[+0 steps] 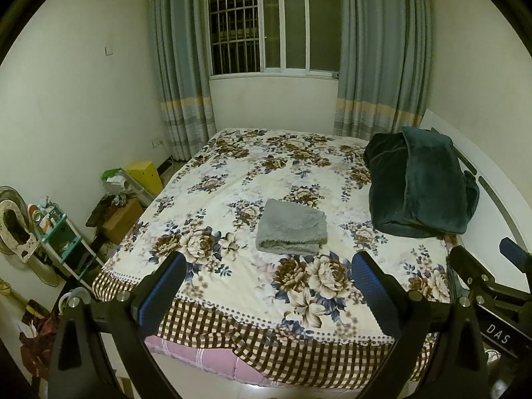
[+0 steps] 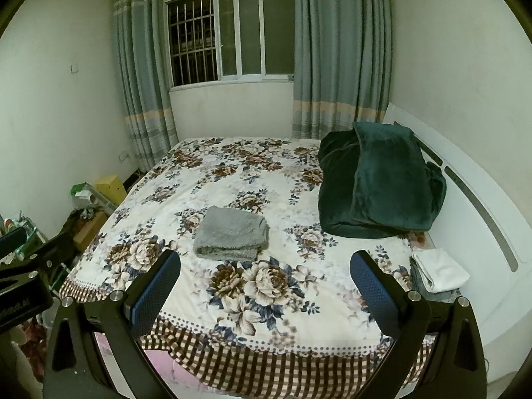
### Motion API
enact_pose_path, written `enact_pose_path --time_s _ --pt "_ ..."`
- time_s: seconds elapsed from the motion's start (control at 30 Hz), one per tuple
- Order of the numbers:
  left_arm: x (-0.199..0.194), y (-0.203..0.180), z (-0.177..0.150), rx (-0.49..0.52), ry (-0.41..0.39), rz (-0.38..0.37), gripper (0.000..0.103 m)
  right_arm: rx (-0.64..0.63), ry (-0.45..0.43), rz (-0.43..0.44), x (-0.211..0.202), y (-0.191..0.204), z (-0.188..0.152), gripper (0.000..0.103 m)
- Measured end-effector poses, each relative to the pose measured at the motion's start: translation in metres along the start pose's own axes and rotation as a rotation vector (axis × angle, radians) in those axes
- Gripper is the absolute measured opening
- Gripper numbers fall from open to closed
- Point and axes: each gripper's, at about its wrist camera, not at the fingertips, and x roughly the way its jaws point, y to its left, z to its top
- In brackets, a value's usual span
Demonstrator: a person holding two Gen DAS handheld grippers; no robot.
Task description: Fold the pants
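Note:
The grey fleece pants (image 1: 291, 227) lie folded into a compact rectangle on the flowered bedspread (image 1: 232, 173), near the bed's middle front. They also show in the right wrist view (image 2: 231, 234). My left gripper (image 1: 269, 262) is open and empty, held above the bed's foot edge, short of the pants. My right gripper (image 2: 266, 259) is open and empty too, at about the same distance from them. The right gripper's body (image 1: 492, 286) shows at the right edge of the left wrist view, and the left gripper's body (image 2: 30, 276) shows at the left edge of the right wrist view.
A dark green blanket (image 2: 379, 183) is heaped at the bed's right side by the white headboard (image 2: 482, 206). A folded white cloth (image 2: 440, 267) lies at the right edge. Boxes, a shelf rack (image 1: 63, 232) and clutter fill the floor at the left. A curtained window (image 1: 272, 30) is behind.

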Motion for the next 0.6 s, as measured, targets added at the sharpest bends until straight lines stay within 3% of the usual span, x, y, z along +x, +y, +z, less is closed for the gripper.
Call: enact_pose_path --time_s 0.6 --pt "-0.0007 0.002 0.0033 -0.001 0.0 -0.001 0.102 0.004 -0.002 0.002 0.0014 0.0024 -0.002 0.103"
